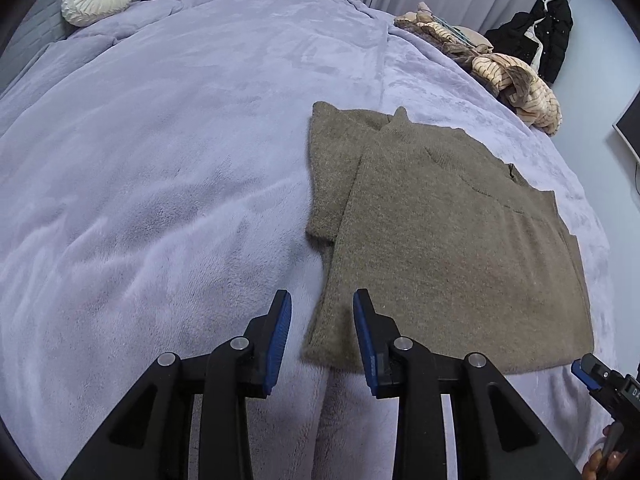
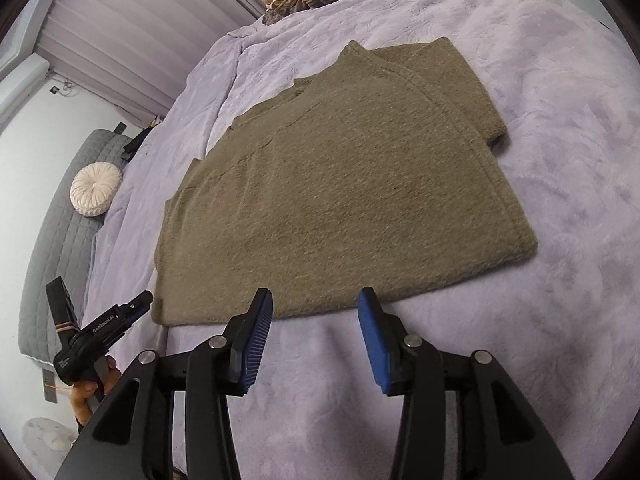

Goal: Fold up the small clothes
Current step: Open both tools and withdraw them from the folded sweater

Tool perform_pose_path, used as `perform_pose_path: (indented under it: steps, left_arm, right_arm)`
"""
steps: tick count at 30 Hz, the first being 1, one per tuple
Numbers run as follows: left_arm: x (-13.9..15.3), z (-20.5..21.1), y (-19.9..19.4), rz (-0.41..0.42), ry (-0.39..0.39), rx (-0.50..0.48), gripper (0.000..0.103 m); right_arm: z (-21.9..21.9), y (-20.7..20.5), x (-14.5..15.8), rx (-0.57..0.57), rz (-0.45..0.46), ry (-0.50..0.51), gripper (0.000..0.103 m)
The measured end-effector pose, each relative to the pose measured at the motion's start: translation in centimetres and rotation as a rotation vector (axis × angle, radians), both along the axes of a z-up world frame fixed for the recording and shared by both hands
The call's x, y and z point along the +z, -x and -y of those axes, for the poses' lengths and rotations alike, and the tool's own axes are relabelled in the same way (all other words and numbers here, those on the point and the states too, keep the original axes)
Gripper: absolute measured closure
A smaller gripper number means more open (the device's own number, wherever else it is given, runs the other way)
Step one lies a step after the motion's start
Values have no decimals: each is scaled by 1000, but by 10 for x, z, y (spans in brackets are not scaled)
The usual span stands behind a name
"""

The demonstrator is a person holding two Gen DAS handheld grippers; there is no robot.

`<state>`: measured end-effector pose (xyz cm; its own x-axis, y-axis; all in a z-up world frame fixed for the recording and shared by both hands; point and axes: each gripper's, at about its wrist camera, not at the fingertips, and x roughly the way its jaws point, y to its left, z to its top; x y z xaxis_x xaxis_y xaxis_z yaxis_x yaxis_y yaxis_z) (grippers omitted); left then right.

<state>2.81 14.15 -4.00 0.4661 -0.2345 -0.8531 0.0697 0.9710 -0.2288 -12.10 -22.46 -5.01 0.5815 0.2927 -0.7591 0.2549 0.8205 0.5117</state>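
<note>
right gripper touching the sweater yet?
Apart. The right wrist view shows the right gripper with open jaws short of the sweater's near hem; a strip of blanket shows between the blue pads and the hem.

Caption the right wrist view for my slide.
Open right gripper hovers before a partly folded olive-brown knit sweater on a lavender plush blanket.

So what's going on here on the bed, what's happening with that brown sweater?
A person is folding clothes with a handheld claw in each hand. The brown sweater lies flat on the lavender blanket, one side apparently already folded in. The left claw and right claw are both open, hovering near its bottom hem, holding nothing. A pile of other clothes waits at the far edge of the bed.
</note>
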Motion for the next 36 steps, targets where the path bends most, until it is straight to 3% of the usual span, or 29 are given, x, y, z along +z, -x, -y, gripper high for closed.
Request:
perform_pose_path:
  steps: [2, 3, 4, 5, 7, 14, 15, 18, 22, 30, 36]
  left_arm:
    - [0, -1, 4, 1, -11, 1, 69]
    - [0, -3, 5, 0, -15, 4, 52]
    - [0, -4, 7, 0, -16, 10, 24]
    - [2, -7, 10, 13, -17, 21, 17]
    - [8, -9, 15, 46, -23, 16, 17]
    - [7, -16, 19, 39, -18, 20, 17]
    - [7, -16, 20, 47, -25, 22, 16]
    - [8, -16, 23, 76, -66, 22, 1]
    - [5, -19, 22, 57, -56, 16, 1]
    - [-7, -25, 18, 13, -13, 23, 1]
    - [-13, -31, 20, -11, 92, 0, 1]
  right_arm:
    - [-8, 1, -2, 17, -7, -6, 52]
    - [-12, 2, -2, 24, -9, -6, 50]
    - [-15, 2, -2, 32, -11, -6, 49]
    - [-18, 2, -3, 38, -13, -8, 49]
    - [-24, 3, -3, 49, -14, -10, 48]
    - [-41, 1, -2, 80, -20, -10, 39]
    - [-43, 0, -3, 84, -22, -13, 34]
    - [-50, -3, -4, 97, -21, -21, 21]
    - [-63, -8, -4, 118, -11, -12, 10]
    - [-88, -23, -13, 169, -24, -52, 10]
    - [-104, -34, -26, 192, -41, -138, 10]
